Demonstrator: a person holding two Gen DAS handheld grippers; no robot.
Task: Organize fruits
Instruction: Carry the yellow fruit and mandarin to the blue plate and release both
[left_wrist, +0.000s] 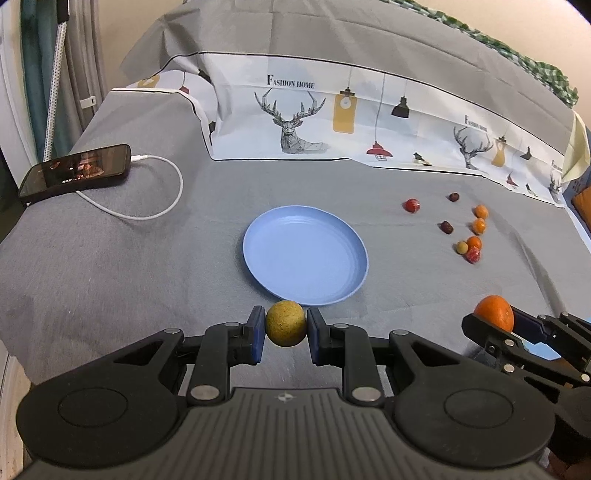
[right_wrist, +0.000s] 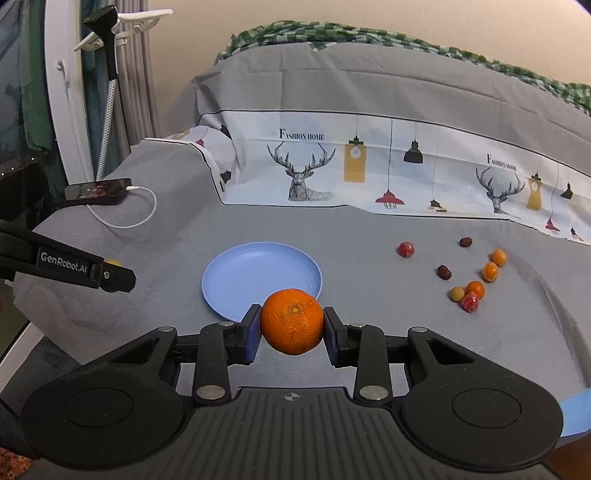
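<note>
Fruits held: a speckled yellow-green ball fruit (left_wrist: 286, 324) sits pinched between the blue pads of the left gripper (left_wrist: 285, 334); a mandarin (right_wrist: 292, 321) is clamped between the pads of the right gripper (right_wrist: 291, 329).
Left gripper: pressed onto its fruit, hovering just short of the near rim of the blue plate (left_wrist: 258, 229).
Right gripper: also pressed onto its fruit, at the plate's near edge in its own view; from the left wrist it shows low at the right, well apart from the plate.
Plate: bare, lying flat on the grey cloth (left_wrist: 110, 258), open cloth on all sides of it.
Loose fruits: a scatter to the plate's right, well apart from it; a wrapped red one (left_wrist: 411, 205), two dark ones (left_wrist: 446, 227), three small orange ones (left_wrist: 479, 226), and a yellowish one touching another red wrapped piece (left_wrist: 473, 254).
Open room: a wide bare strip of cloth between plate and scatter.
Far left edge: a phone (left_wrist: 75, 171) with a white cable (left_wrist: 162, 206) curling toward the plate, yet well apart from it.
Back edge: a printed deer-and-lamp cloth (left_wrist: 332, 122) rising behind.
</note>
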